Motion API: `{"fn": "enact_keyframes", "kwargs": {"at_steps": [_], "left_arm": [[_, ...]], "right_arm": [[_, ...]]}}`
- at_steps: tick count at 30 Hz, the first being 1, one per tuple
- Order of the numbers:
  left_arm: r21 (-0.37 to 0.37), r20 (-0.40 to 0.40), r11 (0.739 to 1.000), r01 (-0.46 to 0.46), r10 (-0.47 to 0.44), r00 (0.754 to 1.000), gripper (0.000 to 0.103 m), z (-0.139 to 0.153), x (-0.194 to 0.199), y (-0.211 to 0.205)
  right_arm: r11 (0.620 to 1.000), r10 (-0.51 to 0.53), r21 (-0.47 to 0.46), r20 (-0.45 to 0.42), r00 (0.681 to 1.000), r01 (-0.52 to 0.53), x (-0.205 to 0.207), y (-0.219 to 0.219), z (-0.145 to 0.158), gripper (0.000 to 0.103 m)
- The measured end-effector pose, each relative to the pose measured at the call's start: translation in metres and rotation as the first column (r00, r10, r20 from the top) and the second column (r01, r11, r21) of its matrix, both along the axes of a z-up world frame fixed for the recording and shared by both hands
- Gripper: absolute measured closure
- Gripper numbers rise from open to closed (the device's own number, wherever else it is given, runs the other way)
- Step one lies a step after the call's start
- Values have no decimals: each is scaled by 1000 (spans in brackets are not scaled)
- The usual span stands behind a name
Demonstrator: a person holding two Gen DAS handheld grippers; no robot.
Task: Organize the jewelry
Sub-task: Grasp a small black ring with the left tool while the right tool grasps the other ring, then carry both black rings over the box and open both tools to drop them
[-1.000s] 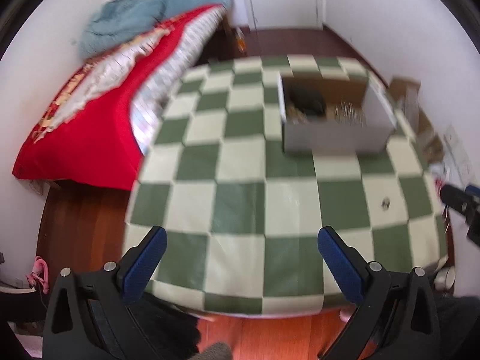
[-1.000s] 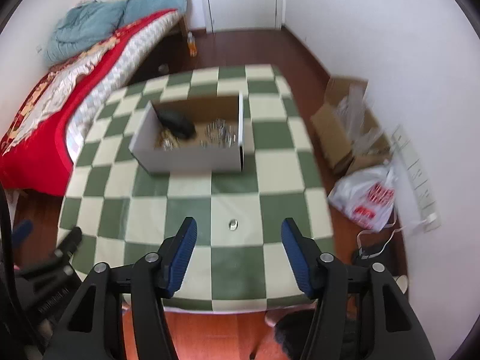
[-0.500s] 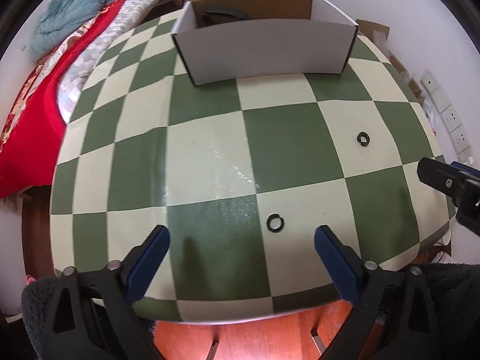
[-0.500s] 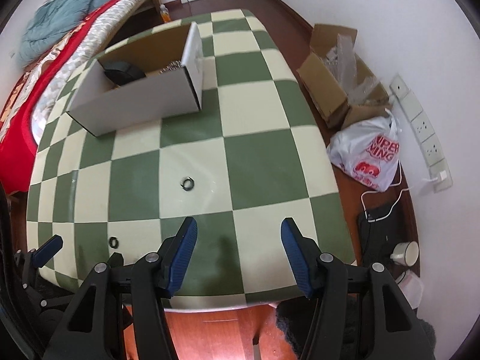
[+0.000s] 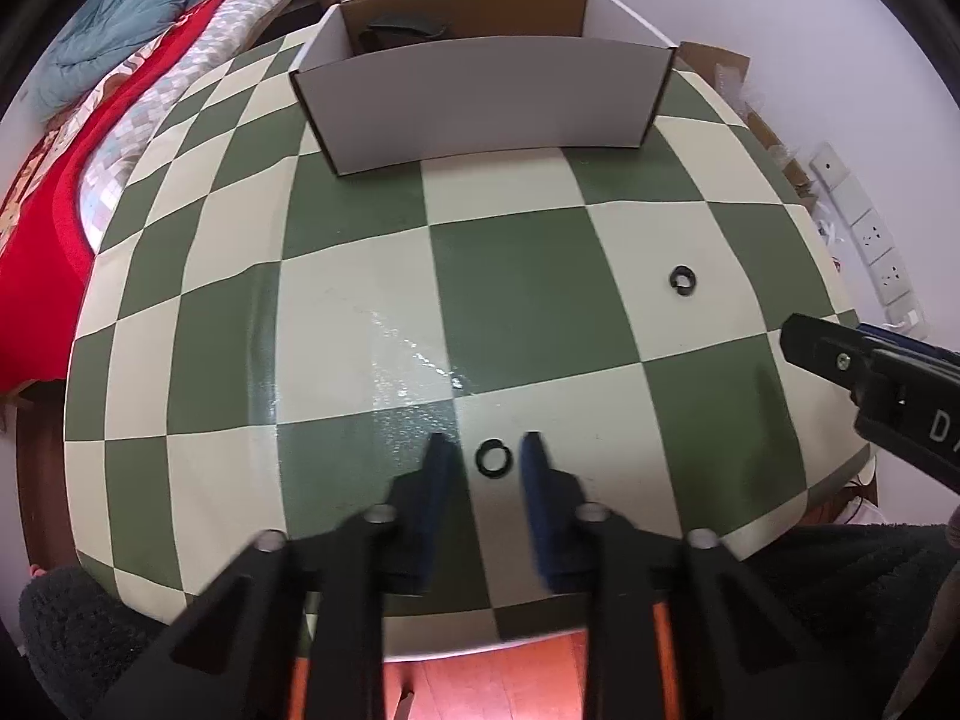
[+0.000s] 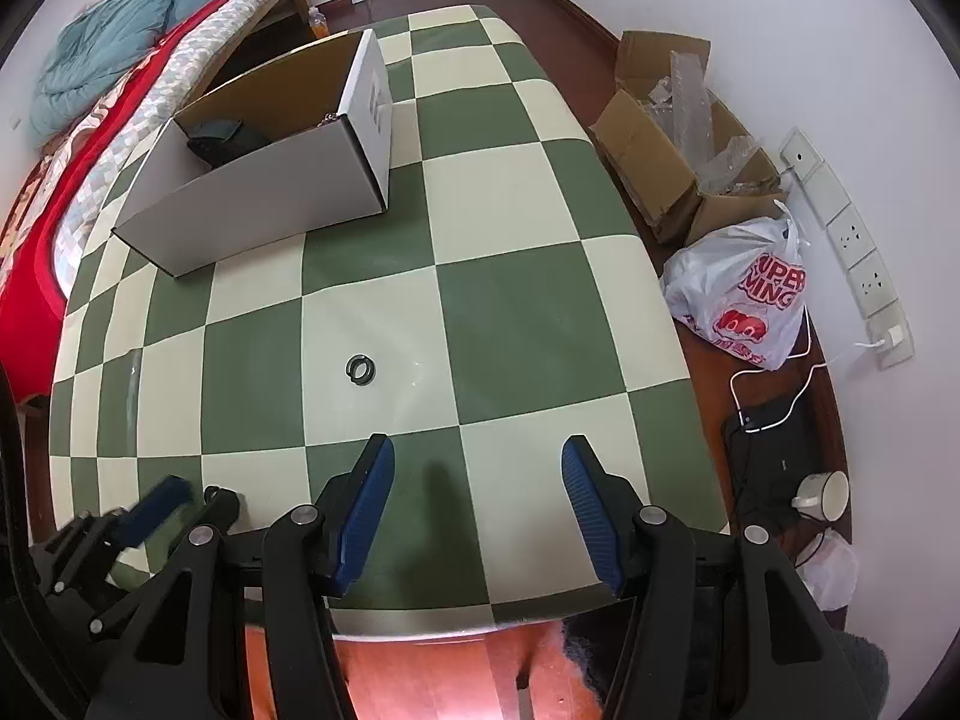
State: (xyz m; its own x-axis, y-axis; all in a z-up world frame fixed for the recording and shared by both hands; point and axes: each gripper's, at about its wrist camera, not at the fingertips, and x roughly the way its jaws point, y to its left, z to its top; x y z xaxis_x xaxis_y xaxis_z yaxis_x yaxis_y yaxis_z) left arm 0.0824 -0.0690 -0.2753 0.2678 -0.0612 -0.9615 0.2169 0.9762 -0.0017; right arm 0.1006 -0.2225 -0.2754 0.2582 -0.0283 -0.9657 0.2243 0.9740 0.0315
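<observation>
A small black ring (image 5: 493, 459) lies on the green-and-cream checked table (image 5: 510, 300) near its front edge. My left gripper (image 5: 487, 450) points down over it, jaws closing, the ring between the blue pads with a thin gap on each side. A second black ring (image 5: 682, 280) (image 6: 360, 369) lies farther right. My right gripper (image 6: 477, 450) hovers open over the table's front with nothing between its fingers, the second ring ahead and to its left. A white cardboard box (image 5: 480, 96) (image 6: 258, 204) stands at the back, holding a dark object (image 6: 219, 135).
A bed with a red cover (image 6: 36, 252) runs along the table's left side. On the floor to the right are an open carton (image 6: 660, 138), a white plastic bag (image 6: 744, 294), a mug (image 6: 825, 495) and cables. Wall sockets (image 6: 852, 240) line the right wall.
Both grippers came down close to the table. The left jaws went from wide open to narrow around the near ring. The right jaws kept the same width.
</observation>
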Motion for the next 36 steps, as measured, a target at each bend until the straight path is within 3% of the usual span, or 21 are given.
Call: {"fn": "enact_keyframes", "kwargs": {"at_steps": [1, 8, 13, 21, 26, 28, 34, 36], "left_arm": [[-1, 0, 1000, 1, -1, 1000, 93, 0, 0, 0], [1, 0, 1000, -25, 25, 1000, 93, 1, 0, 9], [13, 13, 996, -84, 84, 996, 93, 3, 12, 32], [23, 21, 988, -153, 152, 988, 93, 1, 34, 60], [15, 14, 986, -165, 165, 986, 93, 0, 37, 66], [16, 14, 986, -166, 166, 986, 93, -1, 37, 66], [13, 4, 984, -179, 179, 984, 93, -3, 39, 71], [13, 3, 983, -181, 181, 983, 93, -3, 39, 72]], "right_arm": [[1000, 0, -1, 2, 1000, 0, 0, 0, 0, 43], [1000, -4, 18, 18, 1000, 4, 2, -2, 6, 43], [992, 19, 121, 48, 999, -25, 12, 4, 5, 43], [994, 90, 63, 27, 996, -92, 38, 30, -21, 43], [990, 140, -1, 28, 990, -140, 46, 46, -31, 51], [987, 157, -32, 29, 987, -156, 47, 53, -33, 60], [974, 213, -86, 38, 976, -209, 43, 68, -33, 74], [971, 227, -88, 38, 973, -223, 43, 71, -33, 84]]}}
